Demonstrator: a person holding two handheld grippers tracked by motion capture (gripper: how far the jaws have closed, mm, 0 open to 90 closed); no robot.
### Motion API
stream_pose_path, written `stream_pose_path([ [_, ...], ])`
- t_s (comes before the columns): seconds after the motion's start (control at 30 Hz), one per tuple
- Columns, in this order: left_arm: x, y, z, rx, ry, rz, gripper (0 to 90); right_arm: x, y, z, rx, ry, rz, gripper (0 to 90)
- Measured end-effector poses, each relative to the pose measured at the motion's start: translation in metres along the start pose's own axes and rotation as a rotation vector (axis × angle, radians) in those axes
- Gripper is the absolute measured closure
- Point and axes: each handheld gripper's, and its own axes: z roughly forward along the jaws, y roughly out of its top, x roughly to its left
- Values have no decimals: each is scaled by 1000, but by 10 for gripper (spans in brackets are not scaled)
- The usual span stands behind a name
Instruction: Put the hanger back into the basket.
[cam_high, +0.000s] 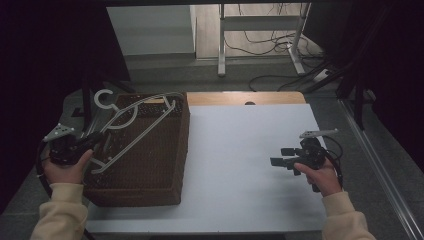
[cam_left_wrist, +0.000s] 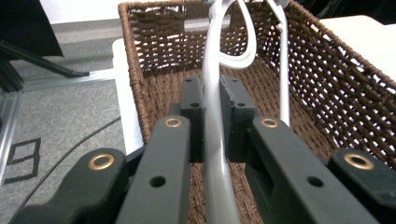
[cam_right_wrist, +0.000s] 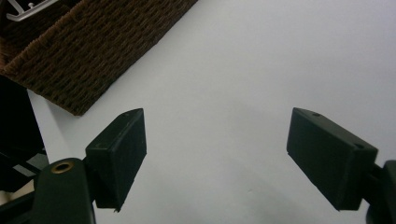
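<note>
At the left edge of the worktop (cam_high: 240, 165), a brown wicker basket (cam_high: 150, 165) holds 1 white clothes hanger (cam_high: 131, 131), which lies tilted across the basket's open top with its hook (cam_high: 103, 97) past the far left corner. Left tool (cam_high: 86, 145): jaws closed together on a white bar of the hanger, confirmed in the left gripper view, where the bar (cam_left_wrist: 214, 135) runs between the 2 black pads (cam_left_wrist: 194, 109). Right tool (cam_high: 281, 157): jaws wide apart, holding nothing, hovering near the right edge above bare white surface; the right gripper view shows both pads clear of the worktop and a corner of the basket (cam_right_wrist: 88, 60) at upper left.

Judged risks:
- Grip is on 1 thin, smooth, rounded bar near an end of the hanger. The long unsupported span could pivot in the pads and swing.
- Hook or the far arm could catch on the wicker rim (cam_high: 184, 107) when lifted, dragging the basket or pulling the bar out of the jaws.
- Basket sits close to the left and near edges; a snag could shift it towards the drop.

Surroundings: white sheet covers most of the worktop, with bare wood along the far edge. Cables and a metal frame lie on the floor beyond. Nothing stands between the tools.
</note>
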Motion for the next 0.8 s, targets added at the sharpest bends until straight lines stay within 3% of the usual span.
stream_pose_path([
  [0.07,1,-2,4,24,-26,-5,807,0,0,1,1,0,-3,201],
  [0.13,2,-2,9,67,-86,4,784,0,0,1,2,0,-3,201],
  [0.27,-3,4,7,69,-101,30,452,0,0,1,4,-3,-6,200],
  [0.4,-11,8,6,70,-118,53,309,0,0,0,5,-5,-2,200],
  [0.47,-15,10,5,67,-128,63,289,0,0,0,3,-6,-1,199],
  [0.53,-21,12,3,72,-169,74,275,0,0,0,1,-6,-2,199],
  [0.8,-49,20,2,97,-266,127,223,-3,1,2,-30,-20,0,188],
])
